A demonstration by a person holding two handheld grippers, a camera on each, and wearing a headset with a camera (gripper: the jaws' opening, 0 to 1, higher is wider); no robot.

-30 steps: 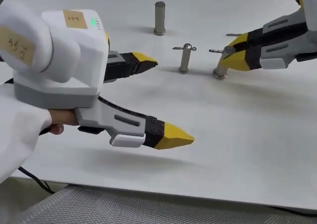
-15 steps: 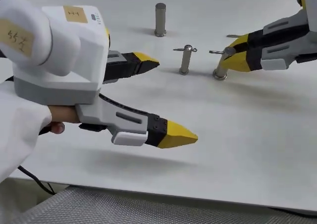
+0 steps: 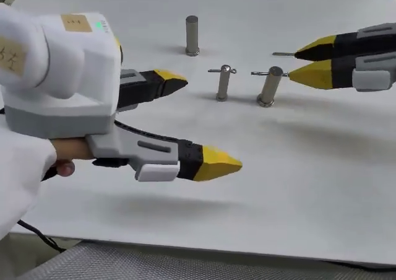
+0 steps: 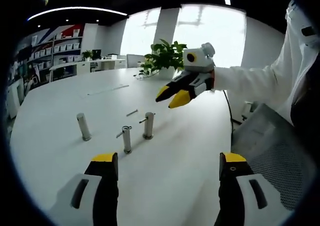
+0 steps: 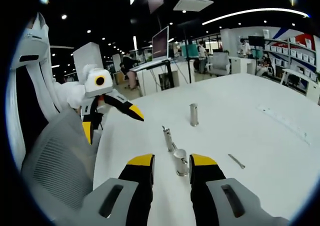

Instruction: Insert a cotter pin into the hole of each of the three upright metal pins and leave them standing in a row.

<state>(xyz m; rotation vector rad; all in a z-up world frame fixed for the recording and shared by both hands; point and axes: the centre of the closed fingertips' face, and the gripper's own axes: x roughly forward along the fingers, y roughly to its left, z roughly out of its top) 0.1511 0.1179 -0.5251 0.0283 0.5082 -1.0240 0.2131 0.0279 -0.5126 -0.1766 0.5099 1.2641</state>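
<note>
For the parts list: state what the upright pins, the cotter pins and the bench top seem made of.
Upright pins: metal, probably steel; dull grey with soft highlights along the shafts.
Cotter pins: thin silvery metal wire; finish too small to tell.
Bench top: smooth matte white, perhaps laminate or paint; soft shadows, no glare.

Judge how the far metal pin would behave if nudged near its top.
The far metal pin stands tall on a small base, so it would probably tip rather than slide. Its round shaft would likely roll once down. It looks solid metal, likely heavy for its size.
</note>
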